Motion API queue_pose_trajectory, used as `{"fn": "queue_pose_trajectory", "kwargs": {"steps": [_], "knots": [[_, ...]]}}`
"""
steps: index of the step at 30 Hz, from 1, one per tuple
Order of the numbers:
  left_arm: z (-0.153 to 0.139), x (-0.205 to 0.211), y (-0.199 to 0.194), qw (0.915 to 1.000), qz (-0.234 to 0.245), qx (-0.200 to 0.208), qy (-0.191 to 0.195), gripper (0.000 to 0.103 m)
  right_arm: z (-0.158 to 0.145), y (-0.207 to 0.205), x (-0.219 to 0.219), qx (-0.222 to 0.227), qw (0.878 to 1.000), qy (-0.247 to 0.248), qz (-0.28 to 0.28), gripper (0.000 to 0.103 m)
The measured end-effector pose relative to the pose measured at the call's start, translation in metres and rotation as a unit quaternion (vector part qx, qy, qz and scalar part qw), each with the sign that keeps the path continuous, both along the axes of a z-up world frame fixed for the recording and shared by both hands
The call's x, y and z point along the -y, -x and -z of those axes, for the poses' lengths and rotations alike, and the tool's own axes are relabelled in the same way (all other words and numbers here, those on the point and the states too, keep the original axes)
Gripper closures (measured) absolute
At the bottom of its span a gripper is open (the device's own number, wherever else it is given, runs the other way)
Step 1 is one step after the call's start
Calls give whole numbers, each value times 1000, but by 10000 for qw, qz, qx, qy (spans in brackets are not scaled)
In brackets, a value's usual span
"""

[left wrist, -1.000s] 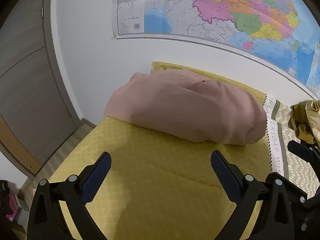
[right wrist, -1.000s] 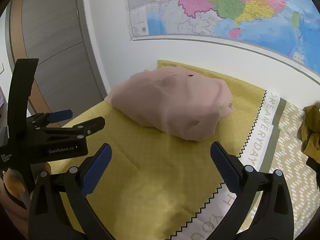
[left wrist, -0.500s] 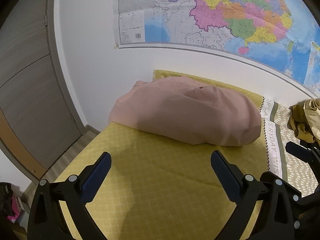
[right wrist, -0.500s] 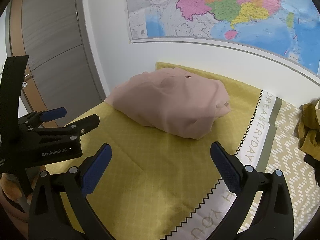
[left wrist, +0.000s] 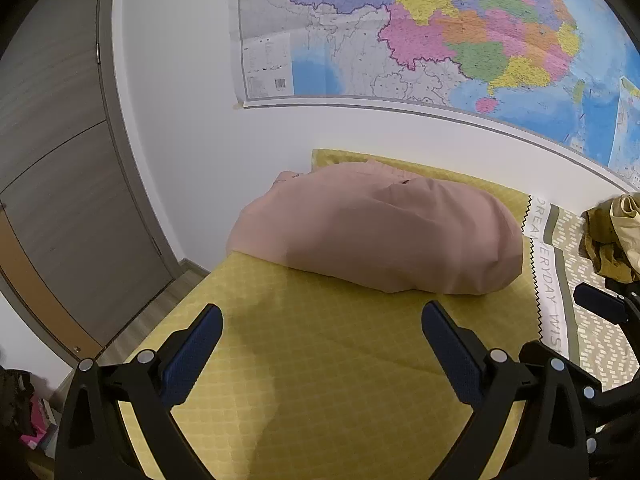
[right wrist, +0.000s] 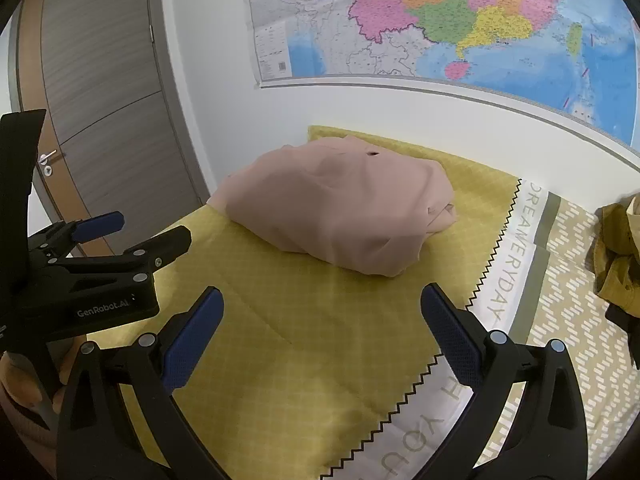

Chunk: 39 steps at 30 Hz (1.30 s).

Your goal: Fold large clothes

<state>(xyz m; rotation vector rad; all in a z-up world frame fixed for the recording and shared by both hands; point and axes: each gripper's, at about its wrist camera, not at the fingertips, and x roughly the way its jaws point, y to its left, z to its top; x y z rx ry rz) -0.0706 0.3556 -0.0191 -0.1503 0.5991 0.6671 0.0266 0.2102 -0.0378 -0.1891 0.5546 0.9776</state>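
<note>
Holding both claws over the yellow quilted bedspread, I have nothing in either one. My left gripper stands wide open, its blue pads far apart and bare. My right gripper is spread just as wide and grips nothing.

From the left claw, the folded pink garment lies at 12 o'clock, resting on the bedspread a little beyond the fingertips, apart from them. It is a rounded bundle near the white wall, its far edge close to the head of the bed. From the right claw, the same bundle sits at about 12 o'clock too, leaning slightly toward 11, again clear of the pads.

At 3 o'clock in both views a crumpled olive-yellow garment lies on the patterned part of the cover, well apart from the pink one. A printed band with lettering runs between them.

A large coloured map hangs on the wall at 12 o'clock, and a grey door stands at 10 o'clock. No containers are in view.
</note>
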Motion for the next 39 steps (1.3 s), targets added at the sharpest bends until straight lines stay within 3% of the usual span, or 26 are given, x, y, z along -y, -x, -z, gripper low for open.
{"fn": "queue_pose_trajectory", "kwargs": {"steps": [39], "knots": [[4,1,1,9999,67,-101,108,7,2,7,2,-138,9998,-124,13,6]]}}
